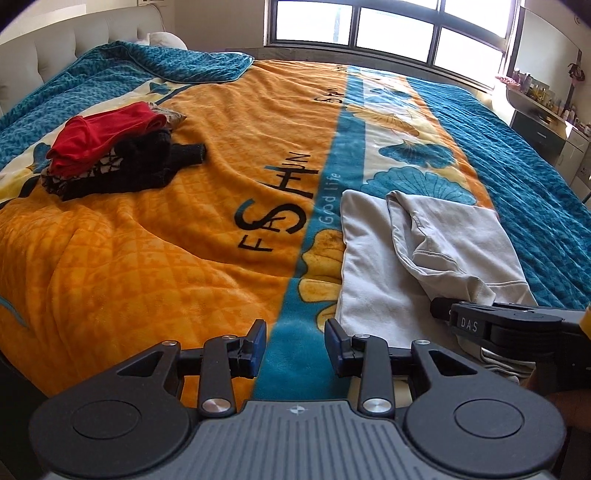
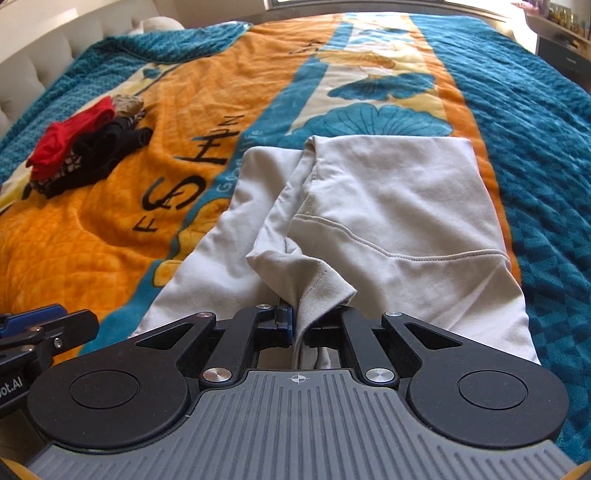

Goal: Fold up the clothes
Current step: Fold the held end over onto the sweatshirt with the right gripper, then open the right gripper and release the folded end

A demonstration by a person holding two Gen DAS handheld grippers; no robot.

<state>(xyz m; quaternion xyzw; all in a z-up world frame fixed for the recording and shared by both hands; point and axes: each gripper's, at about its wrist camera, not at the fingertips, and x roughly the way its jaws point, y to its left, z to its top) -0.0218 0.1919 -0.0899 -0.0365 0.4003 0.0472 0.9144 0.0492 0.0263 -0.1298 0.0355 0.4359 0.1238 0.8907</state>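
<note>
A light grey garment (image 2: 388,192) lies partly folded on the bed, with one flap laid over its middle. My right gripper (image 2: 300,320) is shut on a bunched fold of its near edge, and the cloth rises between the blue pads. In the left wrist view the same grey garment (image 1: 373,266) lies to the right, and the right gripper (image 1: 439,308) reaches in at its near corner. My left gripper (image 1: 295,334) is open over the blanket's teal stripe, just left of the garment, with nothing between its fingers. It also shows at the left edge as the left gripper (image 2: 40,325).
An orange and teal blanket (image 1: 166,258) covers the bed. A pile of red, black and patterned clothes (image 1: 110,155) sits at the far left. Behind are a padded headboard (image 1: 85,37), a window (image 1: 369,26), and at right a shelf with bottles (image 1: 539,92).
</note>
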